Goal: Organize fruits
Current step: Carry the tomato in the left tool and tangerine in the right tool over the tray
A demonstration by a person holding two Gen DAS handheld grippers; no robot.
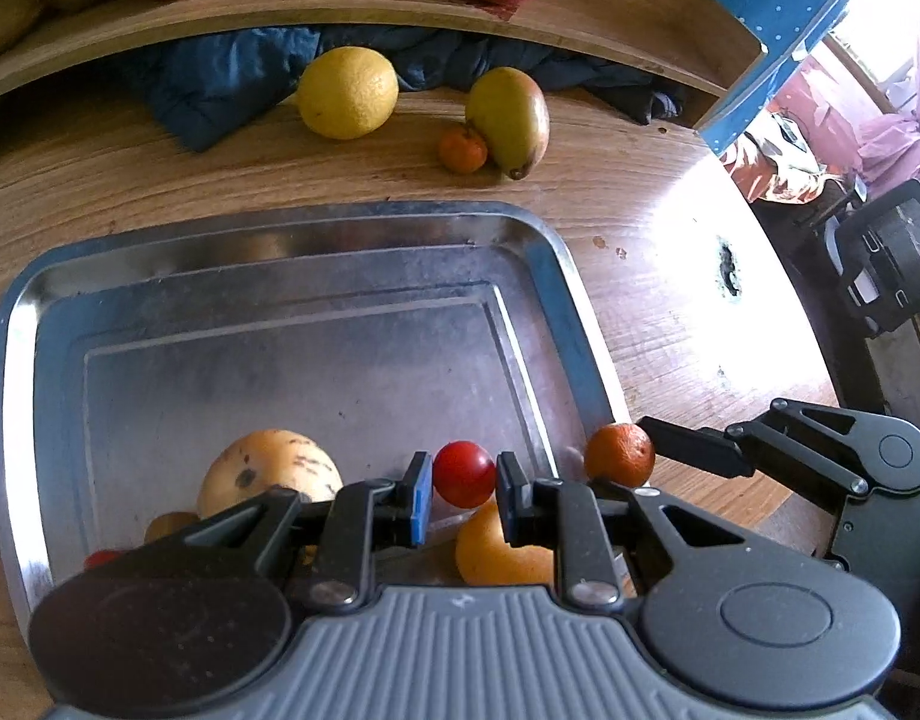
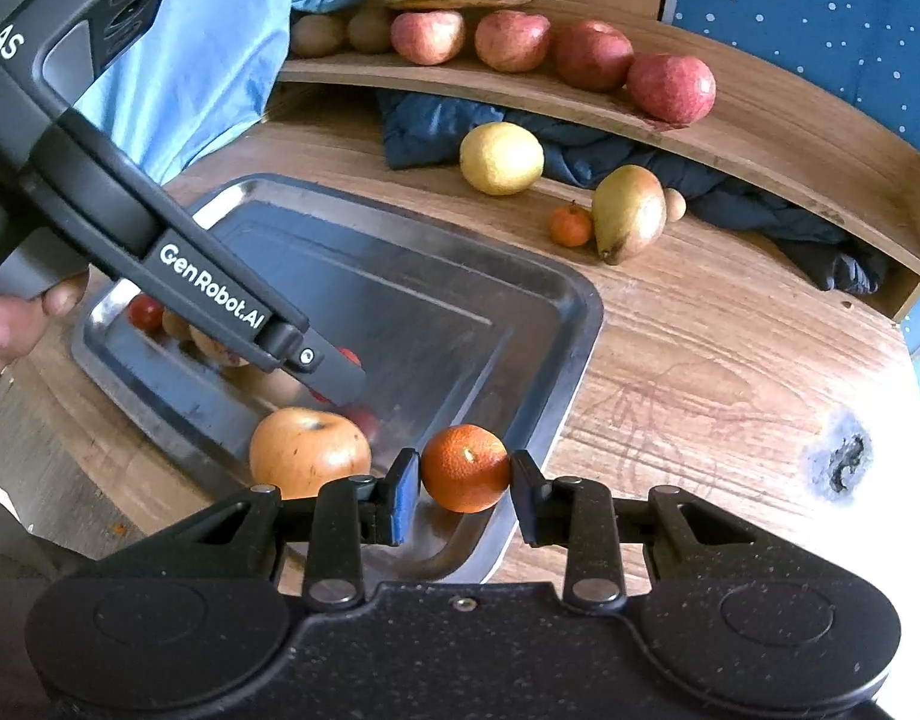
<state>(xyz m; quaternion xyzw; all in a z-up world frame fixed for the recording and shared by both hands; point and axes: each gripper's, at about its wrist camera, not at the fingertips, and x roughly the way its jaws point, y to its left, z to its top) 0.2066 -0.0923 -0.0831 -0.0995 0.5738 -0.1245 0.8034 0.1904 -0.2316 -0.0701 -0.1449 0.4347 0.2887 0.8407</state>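
Fruit lay at the tray's [image 1: 574, 324] near left end: a pale apple [image 1: 267, 468], with smaller pieces beside it. Over that end the left hand-held gripper [image 1: 463, 489] was clamped on a small red fruit [image 1: 463, 474], an orange-yellow apple [image 1: 496, 552] beneath it. Further right, the right hand-held gripper [image 2: 466, 489] pinched a mandarin [image 2: 466, 468] above the tray's near rim. On the tabletop [image 1: 658, 312] beyond, a lemon [image 1: 347, 93], a pear [image 1: 511, 111] and a second mandarin [image 1: 463, 149] waited. Both loads seemed mid-delivery; the next move would call for lowering each into bare tray and parting the jaws gently so neither rolls.
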